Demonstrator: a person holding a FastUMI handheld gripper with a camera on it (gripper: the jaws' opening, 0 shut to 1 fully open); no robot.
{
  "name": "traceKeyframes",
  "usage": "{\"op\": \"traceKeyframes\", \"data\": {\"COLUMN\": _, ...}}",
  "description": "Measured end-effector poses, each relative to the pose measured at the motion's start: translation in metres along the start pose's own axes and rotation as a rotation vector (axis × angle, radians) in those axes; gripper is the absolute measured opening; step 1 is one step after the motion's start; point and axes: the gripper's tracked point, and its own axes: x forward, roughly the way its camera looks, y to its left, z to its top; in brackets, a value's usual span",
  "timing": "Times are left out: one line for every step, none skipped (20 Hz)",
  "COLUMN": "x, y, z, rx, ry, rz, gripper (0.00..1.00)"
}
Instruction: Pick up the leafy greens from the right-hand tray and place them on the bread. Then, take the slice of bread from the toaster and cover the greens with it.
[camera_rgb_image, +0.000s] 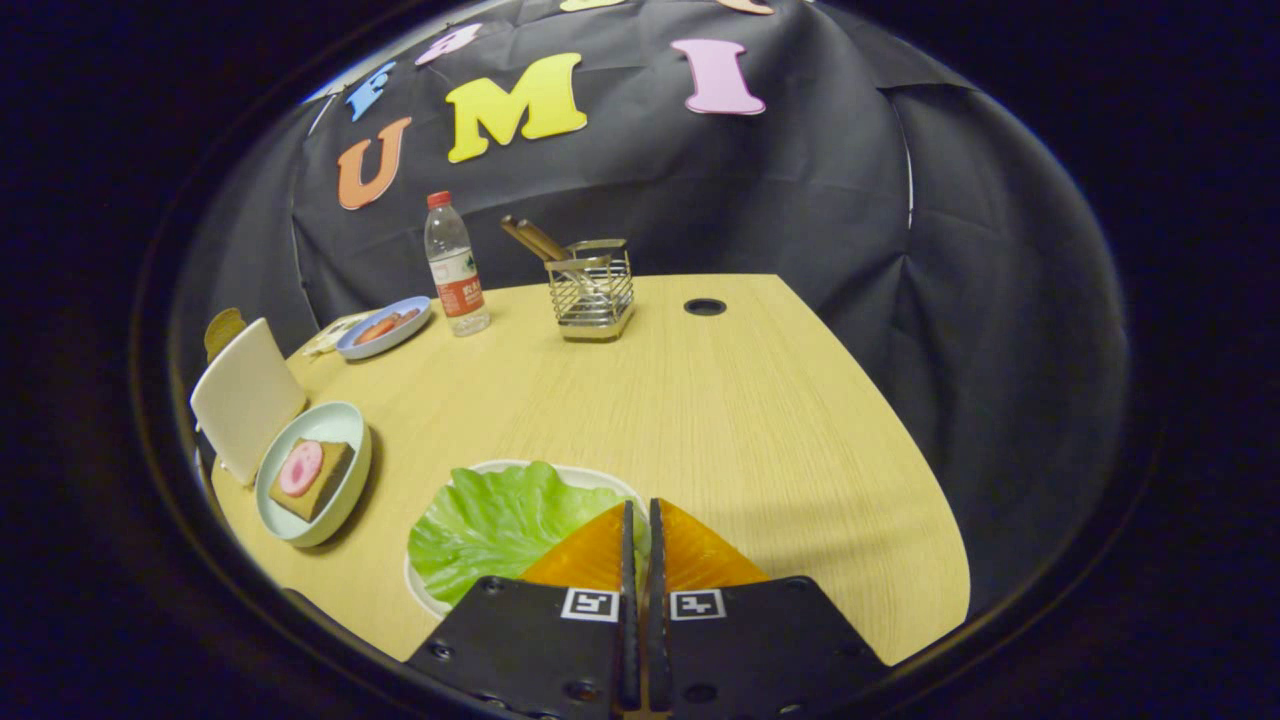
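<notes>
A: Leafy greens (495, 535) sit on the white tray (600, 478) just under and to the left of the tool (640, 520), partly tucked beneath its fingers.

B: And the tool? Its two fingers are drawn nearly together, only a thin slit between them. Whether a leaf edge is pinched in there, I can't tell.

A: Risky moment, I'd say. Lift with a poor pinch and the floppy leaf could slide out.

B: The bread (318, 480), topped with a pink slice, waits in a bowl (345, 425) well off to the left on the tabletop (720, 420). Long carry, so a drop seems possible.
</notes>
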Motion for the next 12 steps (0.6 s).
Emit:
{"op": "traceKeyframes", "data": {"x": 0.001, "y": 0.000, "z": 0.002, "rx": -0.005, "ry": -0.010, "rz": 0.004, "gripper": 0.00}}
{"op": "traceKeyframes", "data": {"x": -0.001, "y": 0.001, "z": 0.004, "rx": -0.008, "ry": -0.013, "rz": 0.006, "gripper": 0.00}}
{"op": "traceKeyframes", "data": {"x": -0.003, "y": 0.003, "z": 0.006, "rx": -0.005, "ry": -0.013, "rz": 0.009, "gripper": 0.00}}
{"op": "traceKeyframes", "data": {"x": -0.007, "y": 0.004, "z": 0.009, "rx": 0.002, "ry": -0.013, "rz": 0.012, "gripper": 0.00}}
{"op": "traceKeyframes", "data": {"x": -0.012, "y": 0.007, "z": 0.015, "rx": 0.013, "ry": -0.019, "rz": 0.019, "gripper": 0.00}}
{"op": "traceKeyframes", "data": {"x": -0.018, "y": 0.010, "z": 0.023, "rx": 0.021, "ry": -0.030, "rz": 0.025, "gripper": 0.00}}
{"op": "traceKeyframes", "data": {"x": -0.025, "y": 0.015, "z": 0.030, "rx": 0.026, "ry": -0.039, "rz": 0.033, "gripper": 0.00}}
{"op": "traceKeyframes", "data": {"x": -0.031, "y": 0.018, "z": 0.039, "rx": 0.026, "ry": -0.050, "rz": 0.037, "gripper": 0.00}}
{"op": "traceKeyframes", "data": {"x": -0.035, "y": 0.021, "z": 0.046, "rx": 0.022, "ry": -0.057, "rz": 0.037, "gripper": 0.00}}
{"op": "traceKeyframes", "data": {"x": -0.041, "y": 0.024, "z": 0.052, "rx": 0.017, "ry": -0.062, "rz": 0.034, "gripper": 0.00}}
{"op": "traceKeyframes", "data": {"x": -0.047, "y": 0.028, "z": 0.057, "rx": 0.014, "ry": -0.063, "rz": 0.036, "gripper": 0.00}}
{"op": "traceKeyframes", "data": {"x": -0.053, "y": 0.033, "z": 0.063, "rx": 0.011, "ry": -0.067, "rz": 0.037, "gripper": 0.00}}
